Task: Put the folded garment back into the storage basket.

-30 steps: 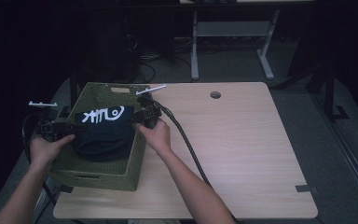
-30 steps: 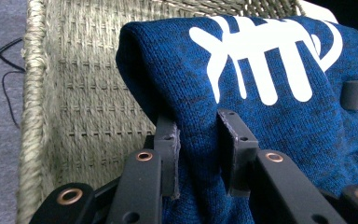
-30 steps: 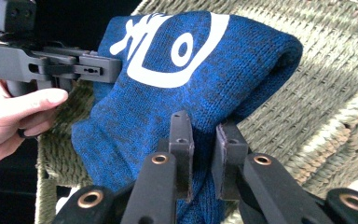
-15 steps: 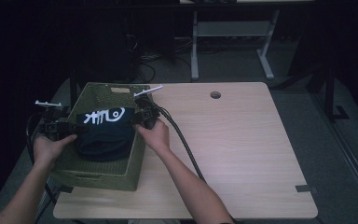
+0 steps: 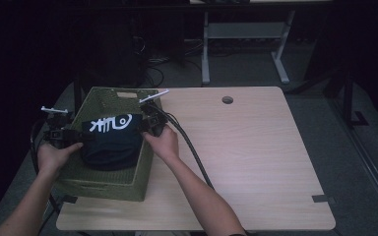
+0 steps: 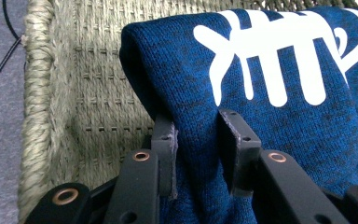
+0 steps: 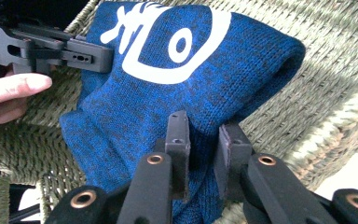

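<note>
Barely anything's shifted from a second ago: the blue sweater [image 5: 112, 142] hangs a touch lower into the green woven basket [image 5: 107, 183], and the right gripper [image 7: 202, 140] jaws have just been easing apart. It's strung sideways between both grippers, left gripper [image 6: 199, 140] on its other end, each pinching a fold, hands about equally near.

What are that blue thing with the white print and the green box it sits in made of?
The blue garment looks like knitted fabric, likely wool or cotton blend: fine loops and a soft matte surface show, with a flat, smooth white print on top. The green basket seems woven from twisted fibre or paper cord, dull and rough, with a thick braided rim. The table looks like pale wood-grain laminate.
</note>
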The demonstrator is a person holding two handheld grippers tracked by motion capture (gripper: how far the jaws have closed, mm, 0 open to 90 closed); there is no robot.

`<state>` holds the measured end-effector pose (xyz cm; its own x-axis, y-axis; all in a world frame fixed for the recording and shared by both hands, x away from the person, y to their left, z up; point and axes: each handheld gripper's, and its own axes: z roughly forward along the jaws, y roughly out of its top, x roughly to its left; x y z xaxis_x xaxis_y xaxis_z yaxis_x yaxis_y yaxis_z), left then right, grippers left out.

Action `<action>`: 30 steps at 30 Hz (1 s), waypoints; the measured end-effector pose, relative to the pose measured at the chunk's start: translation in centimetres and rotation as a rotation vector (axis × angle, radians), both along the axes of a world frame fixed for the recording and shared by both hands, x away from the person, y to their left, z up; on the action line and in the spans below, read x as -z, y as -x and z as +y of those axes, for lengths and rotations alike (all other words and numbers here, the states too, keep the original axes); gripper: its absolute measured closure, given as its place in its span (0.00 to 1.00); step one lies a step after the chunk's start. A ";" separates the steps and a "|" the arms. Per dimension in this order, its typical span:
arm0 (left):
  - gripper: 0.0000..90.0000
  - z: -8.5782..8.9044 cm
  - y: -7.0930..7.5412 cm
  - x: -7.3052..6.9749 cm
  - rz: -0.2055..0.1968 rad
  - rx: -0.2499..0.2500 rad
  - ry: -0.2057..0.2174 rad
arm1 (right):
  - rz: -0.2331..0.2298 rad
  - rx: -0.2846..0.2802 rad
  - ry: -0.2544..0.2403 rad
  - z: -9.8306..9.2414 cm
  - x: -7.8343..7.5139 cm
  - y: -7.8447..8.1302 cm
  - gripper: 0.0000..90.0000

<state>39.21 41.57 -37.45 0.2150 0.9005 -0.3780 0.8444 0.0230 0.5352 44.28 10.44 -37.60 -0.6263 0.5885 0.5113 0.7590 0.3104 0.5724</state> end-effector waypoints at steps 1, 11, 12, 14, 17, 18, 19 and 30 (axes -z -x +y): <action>0.77 0.0 0.0 0.0 0.002 0.002 -0.004 | -0.002 0.001 0.007 0.1 0.0 -0.1 0.84; 0.76 0.1 -0.2 0.1 0.008 0.007 -0.019 | -0.046 0.011 0.044 0.4 -0.5 0.2 0.77; 0.76 0.1 -0.2 0.1 0.008 0.007 -0.019 | -0.046 0.011 0.044 0.4 -0.5 0.2 0.77; 0.75 0.0 -0.3 0.1 0.007 0.007 -0.020 | -0.042 0.016 0.041 0.2 -0.6 0.2 0.77; 0.72 -0.3 -0.4 0.1 0.010 0.009 -0.041 | -0.051 0.017 0.040 0.1 -0.8 0.2 0.76; 0.72 -0.3 -0.4 0.1 0.010 0.009 -0.041 | -0.051 0.017 0.040 0.1 -0.8 0.2 0.76; 0.72 -0.4 -0.4 0.1 0.008 0.011 -0.041 | -0.052 0.017 0.041 0.2 -0.8 0.3 0.76; 0.66 0.1 0.0 -1.7 -0.072 -0.006 -0.019 | -0.060 0.029 0.016 -0.2 -1.1 0.3 0.74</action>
<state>39.23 41.64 -35.80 0.2351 0.9089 -0.3443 0.8037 0.0175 0.5948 44.02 10.19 -36.46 -0.6383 0.6142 0.4640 0.7322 0.2984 0.6122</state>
